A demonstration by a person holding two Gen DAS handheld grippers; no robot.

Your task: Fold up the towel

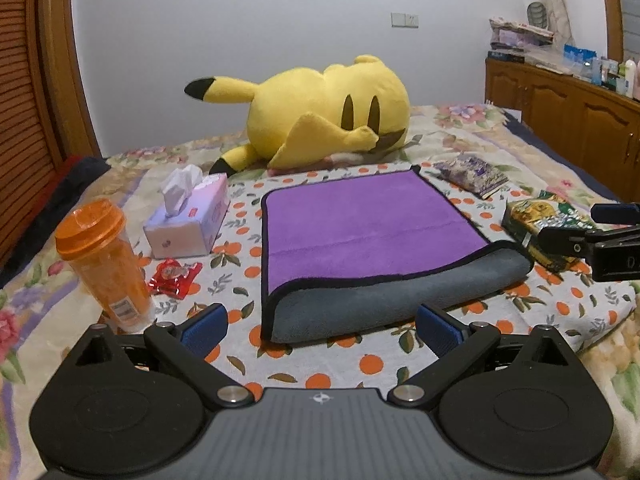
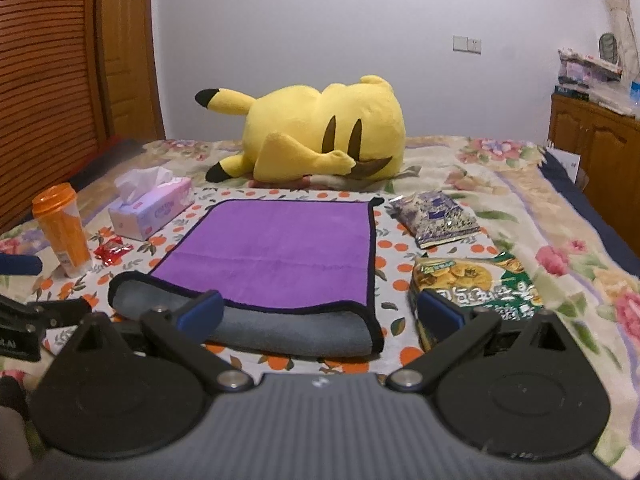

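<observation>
You're holding both grippers low over the bed, and both are standing wide apart with nothing between the blue pads. Your left gripper (image 1: pixel 320 326) is hovering just short of the near edge of the towel (image 1: pixel 372 224), its fingers (image 1: pixel 208 326) flanking the grey fold without touching it. Your right gripper (image 2: pixel 320 314) is sitting a little further right: its left finger is showing in front of the towel's (image 2: pixel 272 248) grey edge, and its right finger is showing in front of the green snack bag (image 2: pixel 480 276); whether either is touching, you can't tell from here.

The towel is lying folded once on the orange-print cloth (image 1: pixel 240 280), purple face up, black trim all round, the grey underside peeking out along the near edge where the top layer is sitting slightly askew. It's lying in the middle of the cloth, apart from everything around it.

To the left, the tissue box (image 1: pixel 188 220) is sitting beside the towel, with the red wrapper (image 1: pixel 174 278) in front of it and the orange bottle (image 1: pixel 100 264) standing upright nearer you. To the right, the purple packet (image 2: pixel 434 218) is lying just beyond the green bag. The yellow plush (image 1: pixel 320 116) is lying on its side behind the towel, close to its far edge
</observation>
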